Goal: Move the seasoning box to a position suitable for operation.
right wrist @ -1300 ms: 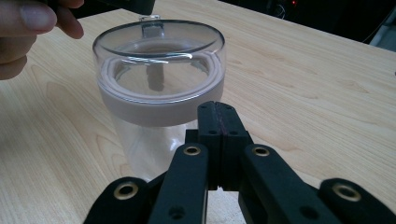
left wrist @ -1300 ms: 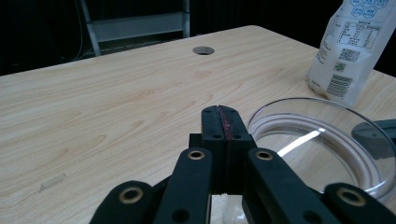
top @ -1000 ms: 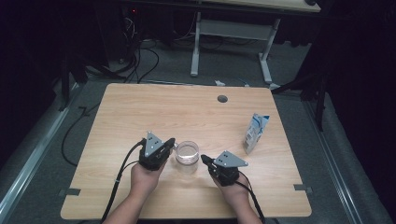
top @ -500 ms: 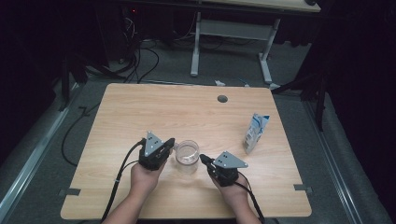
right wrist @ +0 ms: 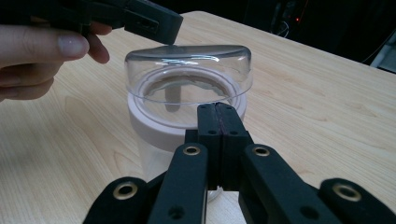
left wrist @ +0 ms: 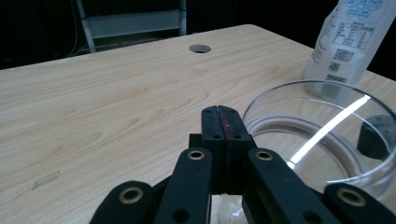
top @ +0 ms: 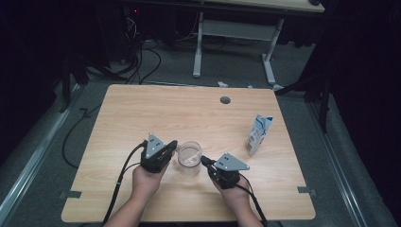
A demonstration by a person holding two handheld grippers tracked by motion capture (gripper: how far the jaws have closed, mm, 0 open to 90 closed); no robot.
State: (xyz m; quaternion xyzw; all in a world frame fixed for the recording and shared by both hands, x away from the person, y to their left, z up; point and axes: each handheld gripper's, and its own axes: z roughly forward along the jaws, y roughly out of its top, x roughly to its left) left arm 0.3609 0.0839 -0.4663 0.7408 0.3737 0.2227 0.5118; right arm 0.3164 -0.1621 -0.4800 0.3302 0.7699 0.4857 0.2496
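A clear jar (top: 189, 157) with a domed transparent lid and a white collar stands near the table's front middle. The left gripper (top: 173, 144) is shut with nothing in it, its tips just left of the jar's rim. From the other side the right gripper (top: 205, 161) points at the jar, also shut and empty. The left gripper view has the jaws pressed together (left wrist: 223, 122) beside the clear lid (left wrist: 322, 135). The right gripper view has its closed jaws (right wrist: 218, 119) just in front of the jar (right wrist: 187, 100), with the other gripper (right wrist: 154, 23) and a hand beyond.
A white and blue pouch (top: 258, 134) stands upright at the right side of the wooden table (top: 156, 113), and it appears again (left wrist: 348, 42) behind the jar. A cable hole (top: 225, 100) sits near the far edge. Desk legs and cables lie on the floor beyond.
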